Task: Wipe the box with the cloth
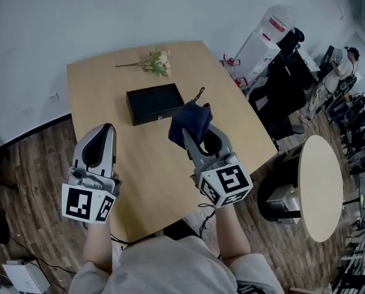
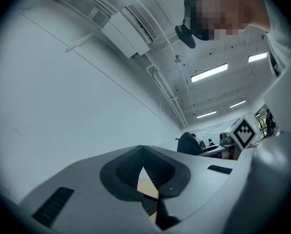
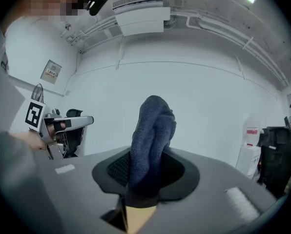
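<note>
- Grip: right claw point(image 1: 193, 136) clamped on cloth point(image 1: 191, 116), near the box point(image 1: 155, 102) on worktop point(image 1: 103, 84).
- Left claw point(image 1: 106, 127) closed, empty.
- Judgement: wiping not begun; next, lower cloth onto box top.

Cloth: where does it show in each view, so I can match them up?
Head view: cloth at centre, in the right gripper, beside the black box.
Left gripper view: probably right of centre, small and dark.
Right gripper view: centre, clamped between the jaws.
Shared landmark: the tan table.
</note>
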`<state>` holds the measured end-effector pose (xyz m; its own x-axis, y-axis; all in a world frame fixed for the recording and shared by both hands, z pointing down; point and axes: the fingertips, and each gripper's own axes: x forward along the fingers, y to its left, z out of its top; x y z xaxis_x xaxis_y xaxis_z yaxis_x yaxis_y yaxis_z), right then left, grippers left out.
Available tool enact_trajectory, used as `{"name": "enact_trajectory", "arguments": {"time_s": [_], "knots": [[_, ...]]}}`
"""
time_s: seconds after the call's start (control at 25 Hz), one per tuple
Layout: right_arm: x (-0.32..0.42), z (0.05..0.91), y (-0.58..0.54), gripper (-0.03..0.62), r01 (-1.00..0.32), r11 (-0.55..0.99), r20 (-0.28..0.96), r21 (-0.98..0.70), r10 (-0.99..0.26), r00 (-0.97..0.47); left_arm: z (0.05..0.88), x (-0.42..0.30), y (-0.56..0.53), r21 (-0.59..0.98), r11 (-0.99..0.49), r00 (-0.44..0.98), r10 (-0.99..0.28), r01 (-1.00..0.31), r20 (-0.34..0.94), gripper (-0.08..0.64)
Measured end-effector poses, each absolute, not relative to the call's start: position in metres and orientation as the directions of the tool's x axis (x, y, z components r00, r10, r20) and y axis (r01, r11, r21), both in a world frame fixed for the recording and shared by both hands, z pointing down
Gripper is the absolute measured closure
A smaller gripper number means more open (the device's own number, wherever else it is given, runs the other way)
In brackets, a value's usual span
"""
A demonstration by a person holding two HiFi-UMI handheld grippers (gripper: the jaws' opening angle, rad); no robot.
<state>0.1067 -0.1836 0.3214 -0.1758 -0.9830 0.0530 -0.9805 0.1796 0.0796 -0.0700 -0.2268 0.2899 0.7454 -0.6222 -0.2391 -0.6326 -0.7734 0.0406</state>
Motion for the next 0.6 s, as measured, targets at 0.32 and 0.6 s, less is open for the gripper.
{"name": "enact_trajectory", "arguments": {"time_s": [0.32,0.6], "knots": [[0.147,0.320,-0.262,0.472,-0.976,0.219,0.118,-0.002,-0.969,-0.217,0.300,-0.069,-0.250,0.060,-0.705,0.682,-0.701,-0.707,-0.208,0.552],[0.154,0.333,-0.321,0.471,-0.924,0.375,0.199,0.072,-0.914,-0.355,0.306,-0.049,-0.265,0.042,-0.662,0.644,-0.740,-0.748,-0.192,0.552]]}}
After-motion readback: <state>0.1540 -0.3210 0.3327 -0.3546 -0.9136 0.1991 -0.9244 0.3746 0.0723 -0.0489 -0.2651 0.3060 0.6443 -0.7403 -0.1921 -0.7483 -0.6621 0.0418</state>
